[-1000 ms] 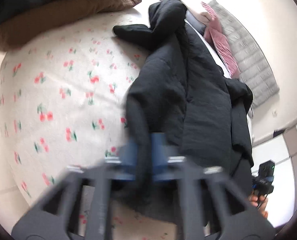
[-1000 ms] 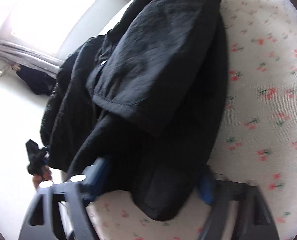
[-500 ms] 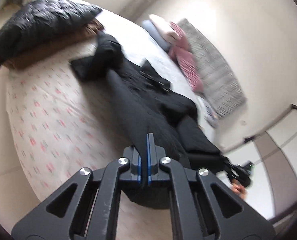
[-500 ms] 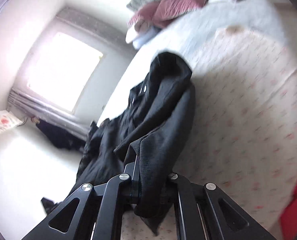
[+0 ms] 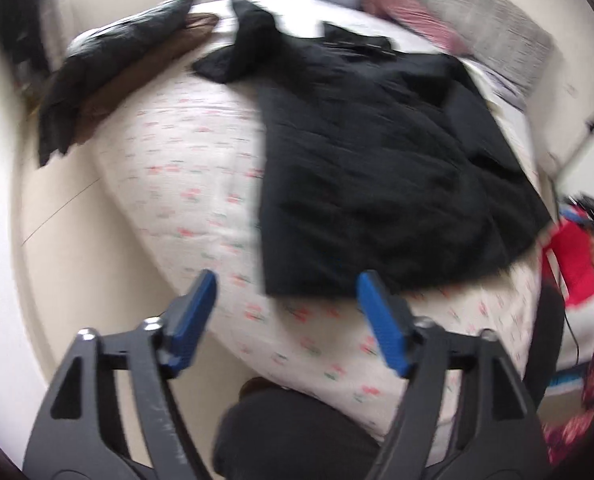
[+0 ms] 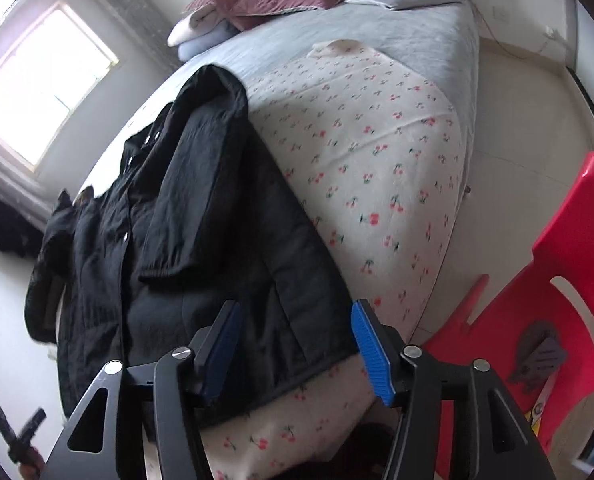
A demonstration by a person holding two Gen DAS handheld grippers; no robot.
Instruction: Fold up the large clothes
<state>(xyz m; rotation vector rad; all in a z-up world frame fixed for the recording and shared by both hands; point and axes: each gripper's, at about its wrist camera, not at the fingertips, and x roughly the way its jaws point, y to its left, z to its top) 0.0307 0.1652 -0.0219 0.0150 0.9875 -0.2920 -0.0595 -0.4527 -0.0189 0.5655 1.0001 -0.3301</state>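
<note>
A large black padded jacket (image 5: 369, 160) lies spread on the bed's cherry-print sheet (image 5: 185, 184). In the right wrist view the jacket (image 6: 201, 248) shows one sleeve folded over its body. My left gripper (image 5: 287, 320) is open and empty, held above the bed's near edge, just short of the jacket's hem. My right gripper (image 6: 295, 344) is open and empty over the hem's other corner.
A black and a brown cushion (image 5: 109, 68) lie at the bed's far left. Pillows and a folded maroon quilt (image 6: 273, 0) sit at the headboard. A red plastic chair (image 6: 553, 312) stands right of the bed. A window (image 6: 37, 80) is at the left.
Both grippers were shut on the jacket's hem and held it up. Now both have opened and drawn back, and the jacket lies flat on the bed.
</note>
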